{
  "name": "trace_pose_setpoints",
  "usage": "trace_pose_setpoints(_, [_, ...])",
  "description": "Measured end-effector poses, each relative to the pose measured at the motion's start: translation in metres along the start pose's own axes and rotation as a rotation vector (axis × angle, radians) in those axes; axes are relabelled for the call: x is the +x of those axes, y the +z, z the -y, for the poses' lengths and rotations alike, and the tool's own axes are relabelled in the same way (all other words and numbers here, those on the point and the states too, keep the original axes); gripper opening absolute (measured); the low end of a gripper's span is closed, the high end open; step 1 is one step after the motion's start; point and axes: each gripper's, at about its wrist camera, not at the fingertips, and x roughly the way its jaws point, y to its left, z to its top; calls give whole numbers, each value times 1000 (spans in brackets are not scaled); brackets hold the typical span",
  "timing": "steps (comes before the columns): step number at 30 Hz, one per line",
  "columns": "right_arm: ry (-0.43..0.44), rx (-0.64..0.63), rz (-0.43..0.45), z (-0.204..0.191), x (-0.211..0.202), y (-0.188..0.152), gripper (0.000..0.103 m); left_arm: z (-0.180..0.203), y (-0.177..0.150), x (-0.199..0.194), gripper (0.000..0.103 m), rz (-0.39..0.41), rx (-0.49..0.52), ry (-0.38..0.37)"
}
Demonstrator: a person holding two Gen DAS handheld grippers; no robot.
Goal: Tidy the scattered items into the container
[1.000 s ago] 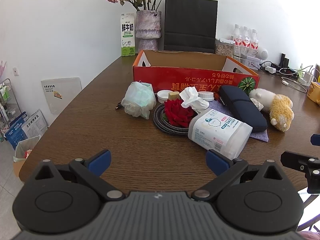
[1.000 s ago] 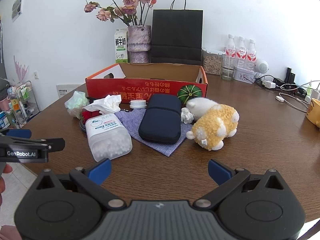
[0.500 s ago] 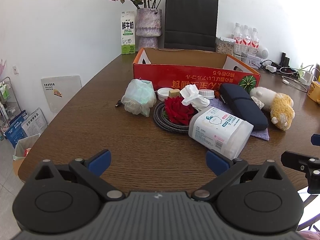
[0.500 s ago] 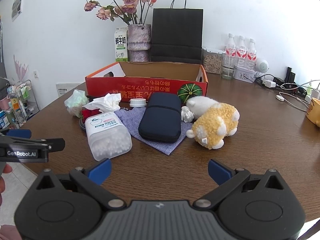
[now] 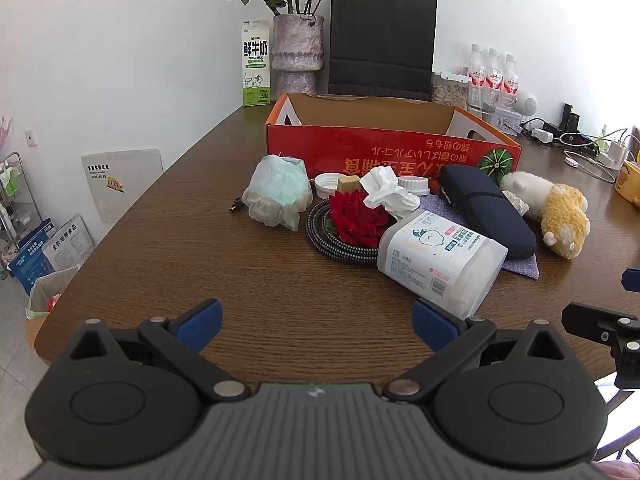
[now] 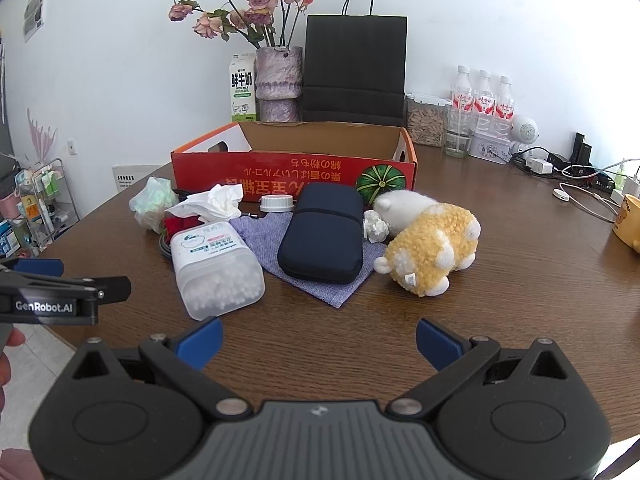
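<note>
An open red cardboard box (image 5: 392, 152) (image 6: 292, 170) stands mid-table. In front of it lie a bag of crumpled plastic (image 5: 278, 196), a red fabric flower (image 5: 358, 218) on a coiled cable (image 5: 320, 228), crumpled tissue (image 5: 386, 192), two white lids (image 5: 326, 185), a cotton-swab tub (image 5: 440, 258) (image 6: 216, 266), a navy case (image 6: 324, 238) on a purple cloth (image 6: 260, 232), and a yellow-and-white plush (image 6: 432, 248). My left gripper (image 5: 316, 322) is open, near the tub. My right gripper (image 6: 318, 338) is open, short of the cloth.
Behind the box stand a milk carton (image 5: 256, 64), a vase of dried roses (image 5: 298, 54), a black paper bag (image 5: 382, 40), water bottles (image 6: 482, 100) and chargers with cables (image 6: 572, 176). A yellow mug (image 6: 628, 220) sits at the right edge.
Both grippers have eased slightly toward the items; the tub and case sit a little lower in the views. Nothing was grasped or moved.
</note>
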Motion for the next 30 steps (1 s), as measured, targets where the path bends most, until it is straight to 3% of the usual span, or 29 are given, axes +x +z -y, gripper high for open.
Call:
trace_pose_setpoints(14, [26, -29, -4, -8, 7, 2, 103, -5, -2, 3, 103, -4, -6, 16])
trace_pose_setpoints(30, [178, -187, -3, -59, 62, 39, 100, -50, 2, 13, 103, -16, -106, 92])
